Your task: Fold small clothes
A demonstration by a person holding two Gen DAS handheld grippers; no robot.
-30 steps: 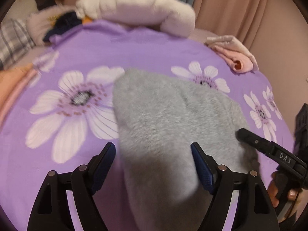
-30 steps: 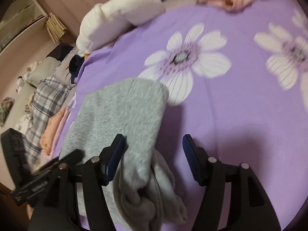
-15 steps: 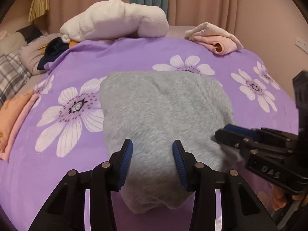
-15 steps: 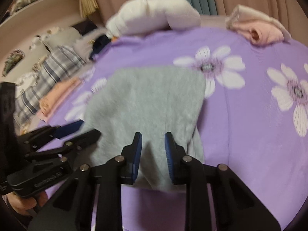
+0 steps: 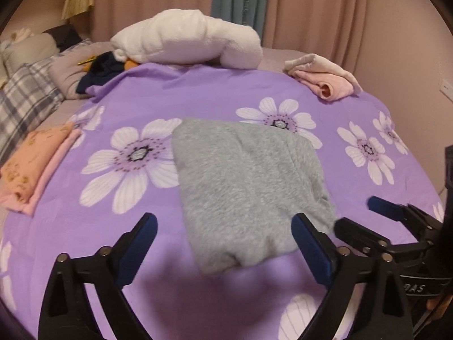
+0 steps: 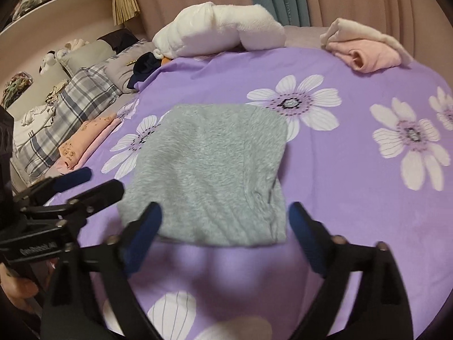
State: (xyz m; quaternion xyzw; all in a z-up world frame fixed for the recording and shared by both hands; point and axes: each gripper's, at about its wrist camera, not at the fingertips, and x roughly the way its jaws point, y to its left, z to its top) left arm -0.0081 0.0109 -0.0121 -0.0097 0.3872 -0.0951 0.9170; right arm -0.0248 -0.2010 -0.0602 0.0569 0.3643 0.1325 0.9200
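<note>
A folded grey garment (image 5: 246, 187) lies flat on the purple flowered bedspread (image 5: 158, 96); it also shows in the right wrist view (image 6: 209, 170). My left gripper (image 5: 223, 229) is open and empty, hovering just in front of the garment's near edge. My right gripper (image 6: 225, 221) is open and empty, also just short of the near edge. The right gripper shows at the right edge of the left wrist view (image 5: 365, 215), and the left gripper at the left edge of the right wrist view (image 6: 96, 181).
A folded orange and pink stack (image 5: 36, 164) lies at the left. A pink and cream folded pile (image 5: 325, 82) sits at the far right. A white plush bundle (image 5: 187, 42) and dark clothes (image 5: 99, 70) lie at the back. Plaid bedding (image 6: 70, 107) is at the left.
Both grippers have opened and let go of the grey garment, then drawn back from it. The garment now lies flat and folded on the bedspread.
</note>
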